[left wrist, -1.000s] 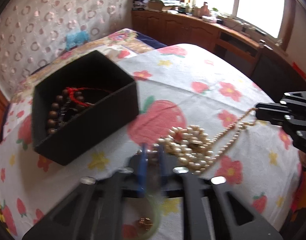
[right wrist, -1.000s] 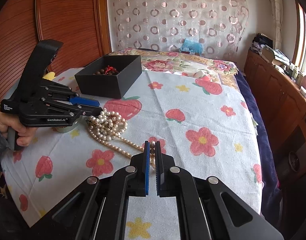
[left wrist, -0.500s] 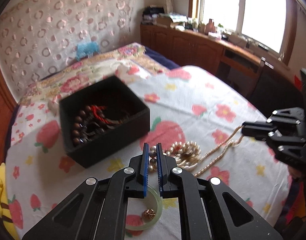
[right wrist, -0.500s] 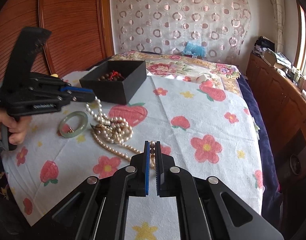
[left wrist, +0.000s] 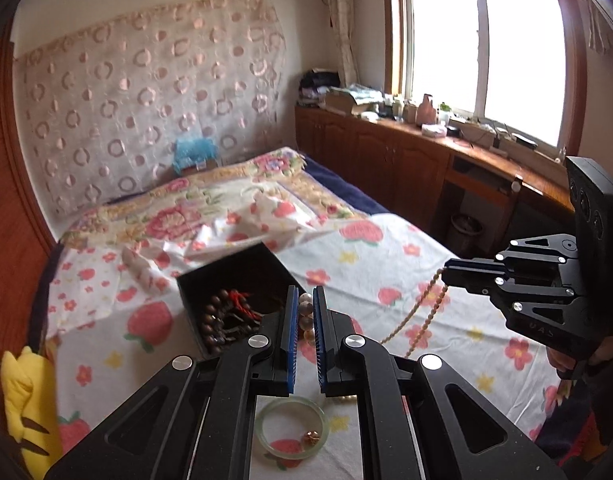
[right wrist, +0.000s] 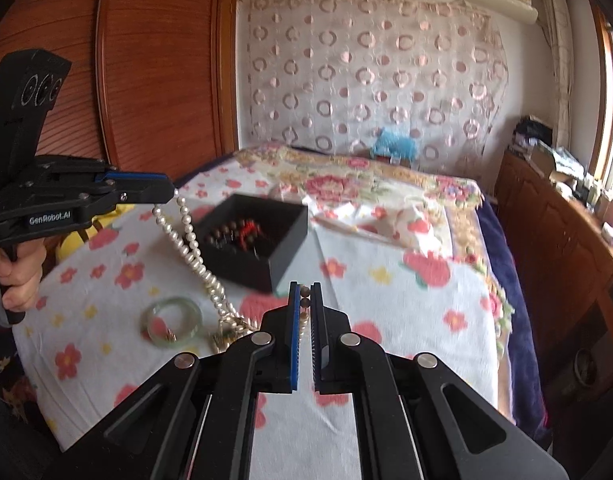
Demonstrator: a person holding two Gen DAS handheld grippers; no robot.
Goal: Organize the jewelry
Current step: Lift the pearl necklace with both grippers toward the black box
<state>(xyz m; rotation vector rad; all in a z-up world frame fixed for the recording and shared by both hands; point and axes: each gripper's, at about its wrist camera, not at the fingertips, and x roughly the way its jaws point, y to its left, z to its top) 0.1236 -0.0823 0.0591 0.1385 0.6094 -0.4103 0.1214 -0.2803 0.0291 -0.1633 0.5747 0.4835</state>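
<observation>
My left gripper [left wrist: 304, 300] is shut on the large-pearl end of a pearl necklace [left wrist: 306, 314]. Seen from the right wrist view, the left gripper [right wrist: 164, 192] is raised and the necklace [right wrist: 186, 240] hangs from it down to a heap on the flowered cloth. My right gripper [right wrist: 304, 292] is shut on the thin beaded end of the same necklace; it also shows in the left wrist view, right gripper [left wrist: 450, 272], with the strand drooping below it. An open black box [right wrist: 284, 254] [left wrist: 194, 300] behind holds dark wooden beads with a red cord. A green bangle [right wrist: 172, 322] [left wrist: 292, 426] lies on the cloth.
The cloth covers a bed [right wrist: 386, 264] with a wooden headboard panel [right wrist: 154, 80] at the left. A yellow plush toy [left wrist: 22, 392] sits at the bed's left edge. Wooden cabinets [left wrist: 386, 152] run under the window on the right. A small gold piece [left wrist: 312, 436] lies inside the bangle.
Both grippers have risen, still shut on the necklace. The pearl heap has been pulled up off the cloth, and the strand now hangs from the left gripper.
</observation>
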